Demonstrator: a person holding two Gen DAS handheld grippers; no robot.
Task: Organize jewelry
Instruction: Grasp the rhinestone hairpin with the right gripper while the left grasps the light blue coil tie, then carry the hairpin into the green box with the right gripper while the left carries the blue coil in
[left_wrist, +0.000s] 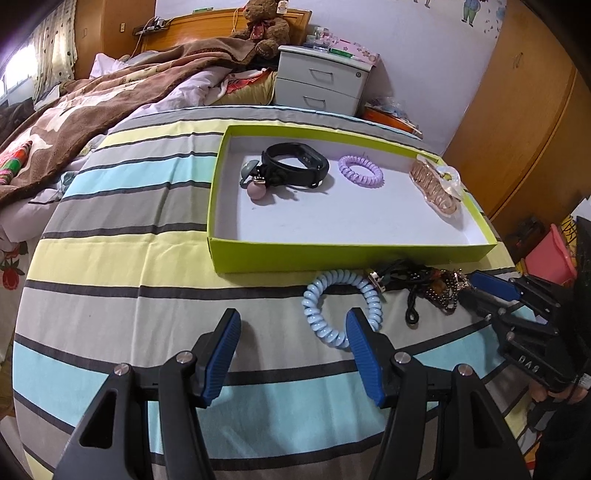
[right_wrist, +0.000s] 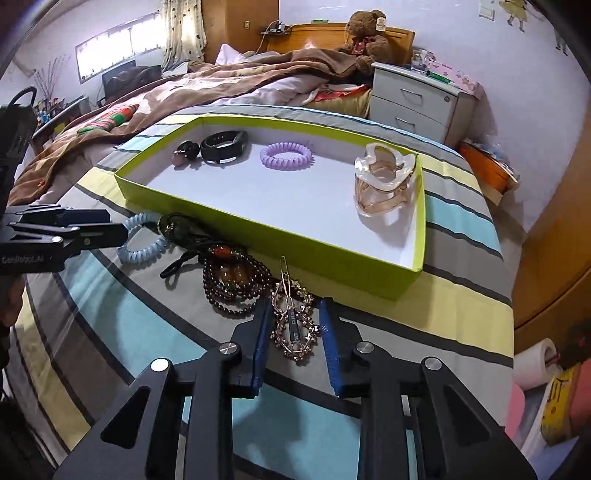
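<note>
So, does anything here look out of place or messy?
Yes: beside the green box, a blue coil tie, black cord, dark beads and gold hair clip lie tangled on the bedspread, not yet boxed.

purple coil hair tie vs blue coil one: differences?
The purple coil tie lies inside the green box; the blue coil tie lies on the striped bedspread in front of the box. The purple one forms a tight, compact ring; the blue one is a looser, wider loop. Both are spiral cord ties lying flat.

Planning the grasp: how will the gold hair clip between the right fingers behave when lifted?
The gold hair clip looks like thin metal with beaded edges, so probably stiff and light. Lying flat on the bedspread, it may slip between the right gripper fingers.
</note>
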